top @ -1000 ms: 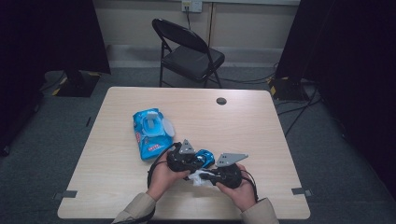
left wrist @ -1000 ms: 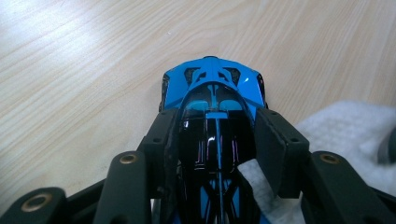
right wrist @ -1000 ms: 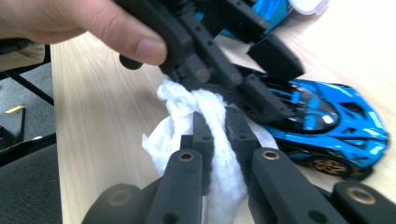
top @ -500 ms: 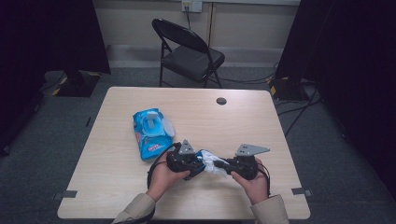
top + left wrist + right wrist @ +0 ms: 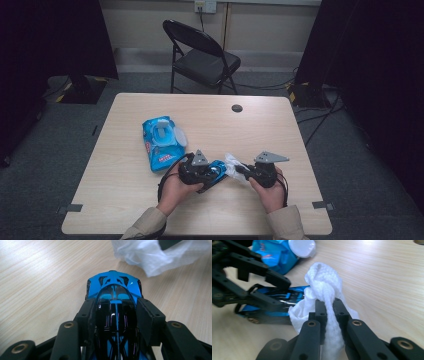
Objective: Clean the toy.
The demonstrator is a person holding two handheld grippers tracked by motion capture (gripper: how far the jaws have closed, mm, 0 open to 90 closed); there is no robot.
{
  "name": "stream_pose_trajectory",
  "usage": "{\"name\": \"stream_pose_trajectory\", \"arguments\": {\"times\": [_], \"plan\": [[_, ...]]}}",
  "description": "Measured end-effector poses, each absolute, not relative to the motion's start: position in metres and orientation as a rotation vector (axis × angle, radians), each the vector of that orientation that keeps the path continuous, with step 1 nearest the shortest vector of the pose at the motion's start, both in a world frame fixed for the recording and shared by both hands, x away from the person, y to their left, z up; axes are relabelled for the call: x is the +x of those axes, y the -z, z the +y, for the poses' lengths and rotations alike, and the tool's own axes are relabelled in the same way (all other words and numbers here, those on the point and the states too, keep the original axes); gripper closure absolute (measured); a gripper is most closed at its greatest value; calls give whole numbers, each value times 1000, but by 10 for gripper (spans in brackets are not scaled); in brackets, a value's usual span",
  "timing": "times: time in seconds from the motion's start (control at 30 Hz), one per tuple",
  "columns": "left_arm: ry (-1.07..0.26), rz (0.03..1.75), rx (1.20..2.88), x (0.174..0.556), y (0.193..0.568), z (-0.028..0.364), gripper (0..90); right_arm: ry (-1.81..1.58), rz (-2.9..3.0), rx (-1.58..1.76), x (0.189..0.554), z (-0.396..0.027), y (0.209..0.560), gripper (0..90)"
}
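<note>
- The right hand-held gripper [image 5: 243, 171], clamped on a white wipe [image 5: 325, 290], has drawn back from the toy car [image 5: 113, 305] toward the worktop's [image 5: 125, 200] right edge.
- The left hand-held gripper [image 5: 210, 172] grips the car; a wiping stroke looks finished.

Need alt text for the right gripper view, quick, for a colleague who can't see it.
The right gripper is shut on a bunched white wipe. Behind the wipe, the left gripper clamps a blue and black toy car on the wooden table, with a blue wipes pack farther back.

Toy car [image 5: 114, 292] blue w/ black glossy stripes, wipe [image 5: 324, 285] white, wipe pack [image 5: 159, 145] blue, table [image 5: 280, 130] light wood grain.
</note>
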State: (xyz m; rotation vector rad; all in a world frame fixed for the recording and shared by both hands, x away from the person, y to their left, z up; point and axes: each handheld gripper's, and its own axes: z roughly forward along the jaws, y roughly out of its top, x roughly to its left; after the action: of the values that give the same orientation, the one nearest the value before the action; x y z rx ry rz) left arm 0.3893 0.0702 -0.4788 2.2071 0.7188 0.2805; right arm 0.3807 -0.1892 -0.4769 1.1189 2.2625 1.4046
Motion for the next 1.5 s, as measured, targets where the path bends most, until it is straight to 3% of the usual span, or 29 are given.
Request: {"name": "stream_pose_trajectory", "arguments": {"times": [0.4, 1.5], "plan": [[-281, 717, 2212, 389, 478, 70, 516, -1210, 2387, 1111, 389, -171, 507, 847], [-285, 718, 2211, 389, 479, 70, 516, -1200, 2537, 1007, 370, -154, 502, 851]]}}
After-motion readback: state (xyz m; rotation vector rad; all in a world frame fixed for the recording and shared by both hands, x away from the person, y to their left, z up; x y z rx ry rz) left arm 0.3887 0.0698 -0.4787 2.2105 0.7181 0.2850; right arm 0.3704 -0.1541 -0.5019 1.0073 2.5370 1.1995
